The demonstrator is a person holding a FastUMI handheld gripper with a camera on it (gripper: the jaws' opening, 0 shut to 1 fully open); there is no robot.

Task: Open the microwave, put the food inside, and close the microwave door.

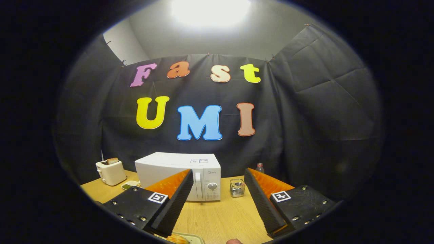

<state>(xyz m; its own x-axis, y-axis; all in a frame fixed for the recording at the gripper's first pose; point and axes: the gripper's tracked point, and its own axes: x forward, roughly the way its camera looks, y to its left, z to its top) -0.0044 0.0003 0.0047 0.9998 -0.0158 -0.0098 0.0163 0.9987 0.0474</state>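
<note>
Spread wide and holding nothing, the gripper (218,203) hovers above the wooden table (217,217), its two fingers angled apart with bare tabletop showing between them. Far beyond the fingers, toward the back of the table against the dark cloth wall, stands the white microwave (178,174); its door is closed, and its handle and control dial (212,186) sit on the right side of its front. The left finger (176,200) overlaps the lower front of the microwave in this view.

Left of the microwave sits a cream toaster (111,171) with a slice of bread sticking out of its top, and a small dish (130,185) lies just beside it on the table. Right of the microwave is a small glass container (237,188), and farther back a small bottle with a red cap (259,167).

Nearest of all, just below the left finger, the food (177,239), something orange-brown, rests on a pale tray (195,238), only partly visible.
</note>
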